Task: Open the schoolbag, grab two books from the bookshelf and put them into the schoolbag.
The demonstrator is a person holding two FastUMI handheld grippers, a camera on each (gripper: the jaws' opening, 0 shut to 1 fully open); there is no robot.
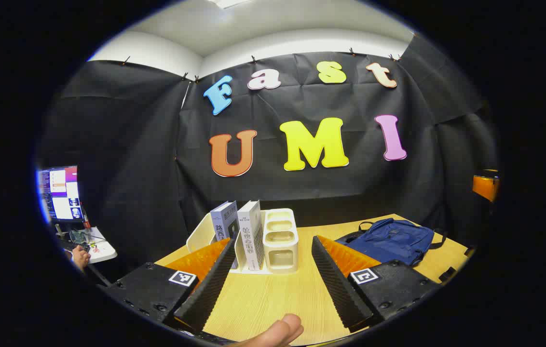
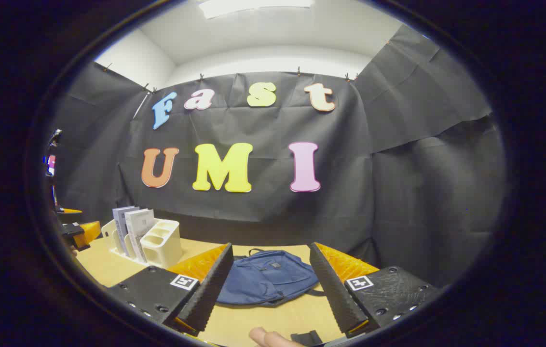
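A blue schoolbag (image 2: pixel 266 283) lies flat and zipped on the wooden table (image 2: pixel 273 320), straight ahead of my right gripper (image 2: pixel 269 284), which stands open just short of it. In the left gripper view the schoolbag (image 1: pixel 391 239) lies at the right. A cream bookshelf (image 1: pixel 280 241) holds two upright books: a blue-grey one (image 1: pixel 224 224) and a white one (image 1: pixel 251 233). My left gripper (image 1: pixel 273 274) is open, facing the shelf with nothing between its fingers. The bookshelf (image 2: pixel 157 243) with both books (image 2: pixel 130 226) stands at the left in the right gripper view, where the left gripper (image 2: pixel 77 231) shows at the edge.
A monitor (image 1: pixel 59 193) and a small side table with a hand (image 1: pixel 80 255) lie beyond the table's left edge. Black cloth walls close the back and right. A fingertip (image 1: pixel 278 332) shows at the bottom of the left gripper view. Bare tabletop (image 1: pixel 273 299) lies before the shelf.
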